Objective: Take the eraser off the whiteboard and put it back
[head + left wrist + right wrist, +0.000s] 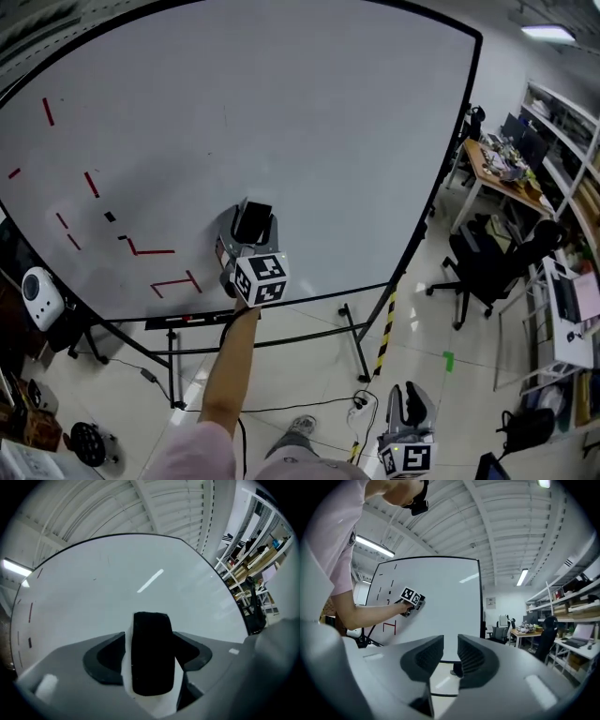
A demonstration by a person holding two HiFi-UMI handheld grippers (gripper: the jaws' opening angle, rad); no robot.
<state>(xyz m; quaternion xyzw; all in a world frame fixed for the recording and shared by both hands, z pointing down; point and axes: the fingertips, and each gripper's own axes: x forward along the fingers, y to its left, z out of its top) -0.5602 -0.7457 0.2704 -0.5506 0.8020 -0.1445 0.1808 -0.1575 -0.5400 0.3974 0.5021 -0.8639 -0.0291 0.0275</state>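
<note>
A black eraser [253,225] with a white body lies against the whiteboard [281,112] low at its middle. My left gripper [250,214] is around it, jaws spread wide, one on either side, and the pads do not press on it. In the left gripper view the eraser [151,658] stands upright between the dark pads [105,660], with the whiteboard [117,583] right behind it. My right gripper [410,394] hangs low by the person's side, far from the board. Its jaws [450,656] stand a narrow gap apart with nothing between them. From there the left gripper [411,603] shows at the board.
Red and black marker strokes [155,251] cover the board's lower left. The board's stand has a yellow-black striped leg [385,330] and a cable on the floor. An office chair [487,267], a cluttered desk [502,173] and shelves stand to the right. A white device [42,298] sits at the left.
</note>
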